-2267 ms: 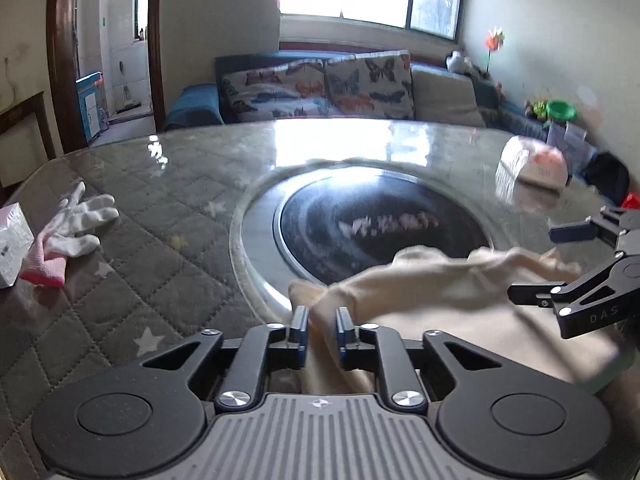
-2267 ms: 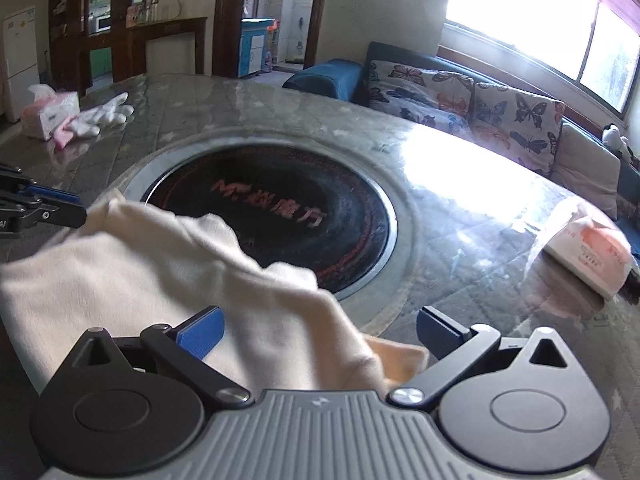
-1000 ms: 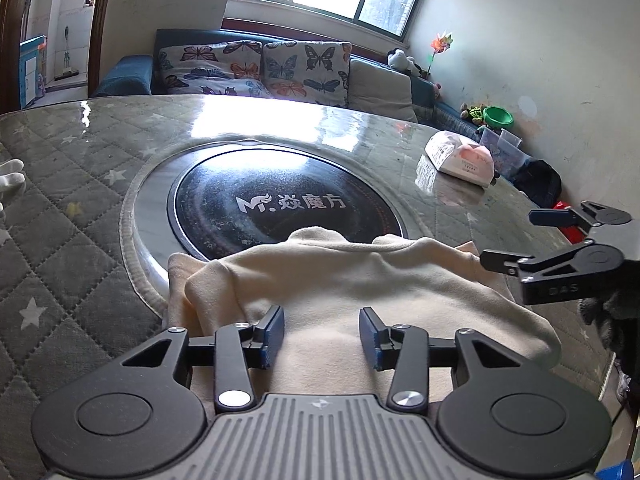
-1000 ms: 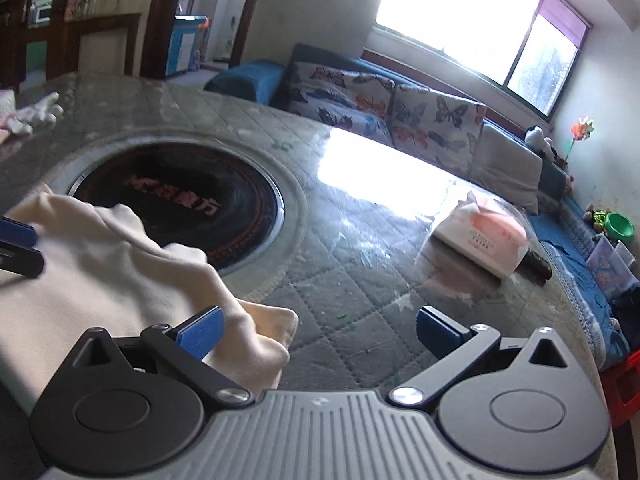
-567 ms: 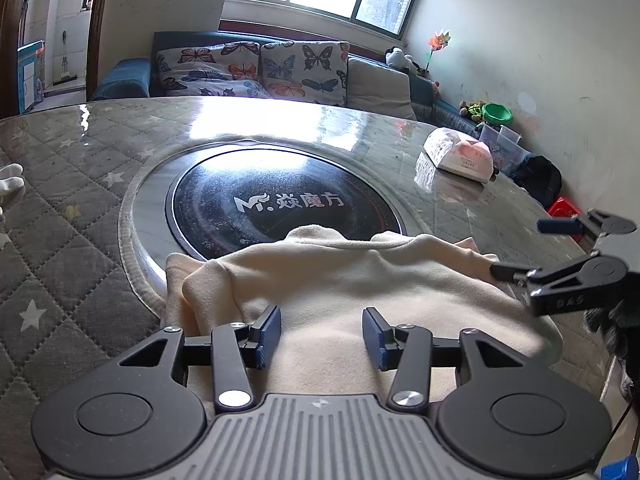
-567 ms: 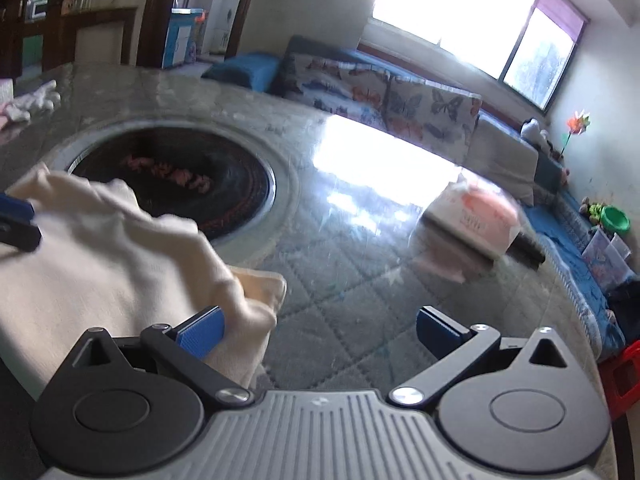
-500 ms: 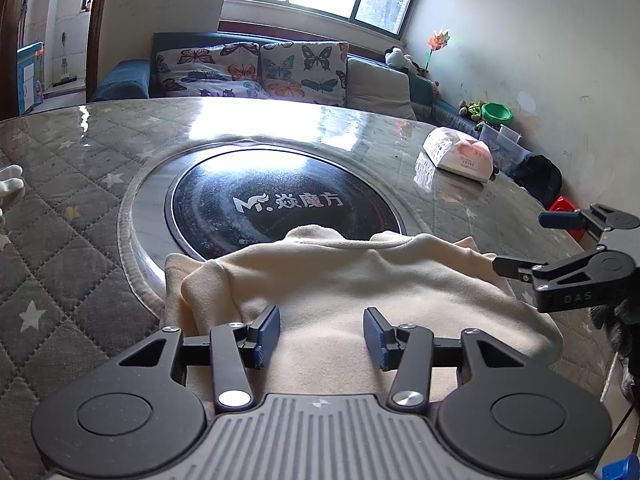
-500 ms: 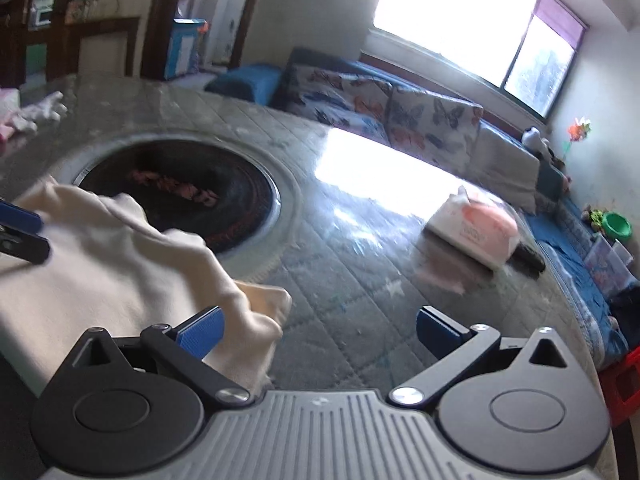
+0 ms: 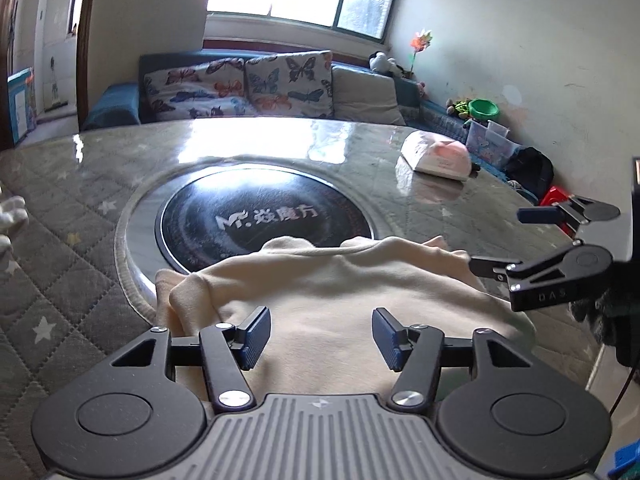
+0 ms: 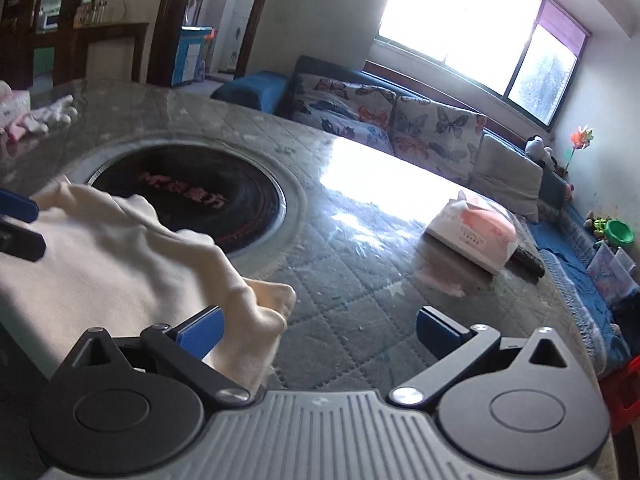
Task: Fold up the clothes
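Note:
A cream garment (image 9: 336, 292) lies folded on the near part of the table, its far edge over the black round hob (image 9: 264, 216). My left gripper (image 9: 320, 334) hovers over the cloth's near side, its jaws opening, pads clear of the fabric. In the right wrist view the cream garment (image 10: 112, 264) lies at the left, with its corner beside the left pad. My right gripper (image 10: 320, 330) is open wide, nothing pressed between its pads. From the left wrist view the right gripper (image 9: 520, 240) stands at the cloth's right end.
A pink-and-white tissue pack (image 10: 472, 232) lies on the quilted table (image 10: 360, 304) to the right. White and pink gloves (image 10: 44, 118) lie far left. A sofa with butterfly cushions (image 9: 256, 88) runs behind the table. The table edge drops off at the right.
The left jaws let go of the cloth's corner and have spread wider. The left gripper has drawn back a little. The right gripper has stayed open by the cloth's right end.

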A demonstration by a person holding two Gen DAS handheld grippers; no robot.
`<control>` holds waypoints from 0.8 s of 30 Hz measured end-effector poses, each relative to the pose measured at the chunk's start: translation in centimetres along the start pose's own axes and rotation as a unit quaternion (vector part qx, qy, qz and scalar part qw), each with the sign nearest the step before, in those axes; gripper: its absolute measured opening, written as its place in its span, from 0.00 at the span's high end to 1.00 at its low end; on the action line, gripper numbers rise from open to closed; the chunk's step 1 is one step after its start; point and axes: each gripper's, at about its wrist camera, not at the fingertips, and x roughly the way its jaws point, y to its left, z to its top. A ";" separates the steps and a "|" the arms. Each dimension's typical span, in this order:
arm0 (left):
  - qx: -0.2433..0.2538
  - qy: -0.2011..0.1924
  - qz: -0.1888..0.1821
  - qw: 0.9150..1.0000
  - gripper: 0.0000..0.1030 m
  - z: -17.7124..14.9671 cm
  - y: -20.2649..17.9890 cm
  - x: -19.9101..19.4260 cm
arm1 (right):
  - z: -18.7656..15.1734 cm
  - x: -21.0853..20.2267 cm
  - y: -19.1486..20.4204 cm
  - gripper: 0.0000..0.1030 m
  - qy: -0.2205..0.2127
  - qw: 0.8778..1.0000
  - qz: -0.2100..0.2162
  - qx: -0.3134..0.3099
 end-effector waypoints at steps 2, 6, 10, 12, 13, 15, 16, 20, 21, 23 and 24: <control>0.006 -0.002 -0.001 1.000 0.42 -0.2 -0.4 -0.6 | 0.1 -0.6 0.1 0.00 -0.006 1.000 0.015 0.004; 0.011 -0.002 -0.007 1.000 0.43 -0.9 -0.9 -1.6 | 0.1 -1.9 1.0 0.00 -0.020 0.999 0.047 0.002; 0.010 0.005 -0.004 1.000 0.44 -1.8 -1.1 -2.0 | -0.4 -2.4 1.8 0.00 -0.023 0.998 0.060 -0.009; 0.007 0.008 -0.001 1.000 0.44 -2.1 -1.0 -2.1 | -0.6 -2.4 2.0 0.00 -0.021 0.998 0.063 -0.011; 0.006 0.009 -0.001 1.000 0.44 -2.3 -0.9 -2.1 | -0.8 -2.4 2.1 0.00 -0.019 0.998 0.064 -0.011; 0.004 0.011 0.002 1.000 0.44 -2.5 -0.9 -2.0 | -1.1 -2.2 2.2 0.00 -0.014 0.998 0.064 -0.011; 0.003 0.013 0.003 1.000 0.44 -2.7 -0.8 -1.9 | -1.3 -2.2 2.2 0.00 -0.012 0.998 0.063 -0.012; -0.001 0.021 0.004 1.000 0.44 -3.4 -0.5 -1.5 | -2.2 -1.5 2.6 0.00 -0.001 0.998 0.054 -0.023; -0.001 0.021 0.004 1.000 0.44 -3.5 -0.4 -1.4 | -2.4 -1.4 2.7 0.00 0.003 0.998 0.055 -0.021; -0.001 0.020 0.003 1.000 0.43 -3.7 -0.4 -1.4 | -2.7 -1.0 2.7 0.00 0.009 0.998 0.056 -0.017; -0.002 0.020 0.003 1.000 0.43 -3.7 -0.3 -1.4 | -2.8 -1.0 2.7 0.00 0.010 0.998 0.056 -0.015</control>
